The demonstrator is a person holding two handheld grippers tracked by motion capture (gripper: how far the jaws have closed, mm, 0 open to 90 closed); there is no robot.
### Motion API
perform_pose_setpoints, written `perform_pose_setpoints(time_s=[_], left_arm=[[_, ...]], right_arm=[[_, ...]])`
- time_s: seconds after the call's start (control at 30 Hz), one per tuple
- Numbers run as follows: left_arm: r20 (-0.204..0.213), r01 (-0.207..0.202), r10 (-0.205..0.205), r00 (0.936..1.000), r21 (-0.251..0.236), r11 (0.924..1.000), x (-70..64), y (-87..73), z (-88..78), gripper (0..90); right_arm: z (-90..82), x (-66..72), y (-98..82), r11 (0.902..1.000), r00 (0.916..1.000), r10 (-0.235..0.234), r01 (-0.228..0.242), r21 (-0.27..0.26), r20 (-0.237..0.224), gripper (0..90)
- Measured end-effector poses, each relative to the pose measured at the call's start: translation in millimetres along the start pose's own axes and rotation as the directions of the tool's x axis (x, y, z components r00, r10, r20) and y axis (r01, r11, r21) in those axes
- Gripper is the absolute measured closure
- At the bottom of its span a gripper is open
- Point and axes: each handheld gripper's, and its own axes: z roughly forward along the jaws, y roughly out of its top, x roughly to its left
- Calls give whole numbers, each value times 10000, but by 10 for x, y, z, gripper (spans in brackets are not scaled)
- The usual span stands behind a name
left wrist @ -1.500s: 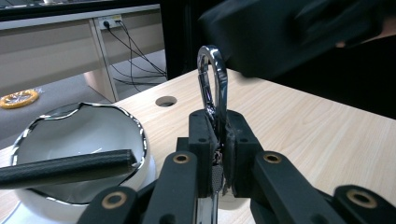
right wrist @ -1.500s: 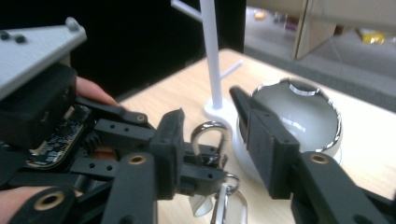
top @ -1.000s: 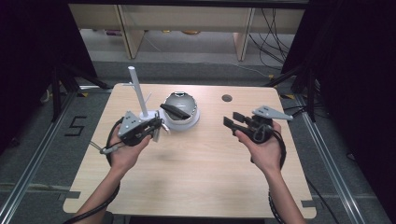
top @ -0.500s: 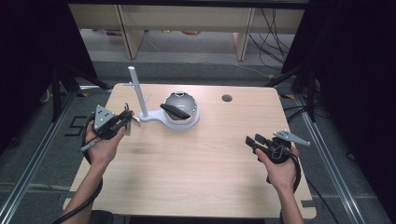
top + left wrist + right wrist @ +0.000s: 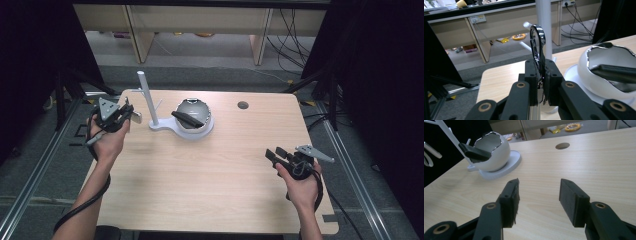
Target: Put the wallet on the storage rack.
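Glossy black metal carabiner (image 5: 537, 42) pinched upright in left gripper (image 5: 541, 75); right gripper (image 5: 539, 195) wide, empty.

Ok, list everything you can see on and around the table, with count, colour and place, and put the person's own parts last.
Light wooden table: one, pale wood, centre, with a round cable hole near its far edge.
White stand with an upright post: one, white, far left part of the table.
White egg-shaped bowl with a silvery inside: one, on the stand's round base.
Black flat object: one, lying across the bowl's opening.
Shiny metal clip loop: one, silvery, clamped upright in the left tongs.
Wooden shelving: pale wood, on the floor beyond the table.
Left tongs: black, shut on the clip, at the table's left edge.
Right tongs: black, open and empty, low over the table's right side.
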Motion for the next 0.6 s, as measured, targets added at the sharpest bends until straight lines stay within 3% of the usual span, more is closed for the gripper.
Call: perform_pose_setpoints(time_s=[0.03, 0.07, 0.1, 0.27, 0.3, 0.33, 0.6], left_arm=[[-42, -24, 24, 10000, 13, 10000, 11, 21, 29, 825], [-135, -94, 95, 9999, 86, 9999, 20, 42, 56, 825], [-205, -137, 140, 9997, 129, 9998, 27, 58, 84, 825], [-358, -191, 205, 9991, 375, 9991, 44, 102, 192, 825], [-373, -183, 198, 9991, 425, 9989, 44, 105, 219, 825], [-395, -214, 233, 9989, 485, 9986, 47, 109, 238, 825], [-523, -341, 372, 9979, 595, 9976, 49, 131, 316, 825]], right_arm=[[-1, -2, -5, 10000, 10000, 36, -36, -14, -63, 514], [-11, 22, -10, 9990, 9989, 443, -441, 93, -145, 514], [-3, 3, -10, 9998, 9998, 188, -188, -30, -94, 514], [4, -6, -2, 9999, 9997, 71, -72, -77, -217, 514], [4, -1, -1, 9999, 9999, 90, -91, -55, -134, 514], [2, 28, -5, 9990, 9988, 451, -450, 26, -165, 514], [22, 9, -1, 9999, 9994, 156, -157, -10, -311, 514]])
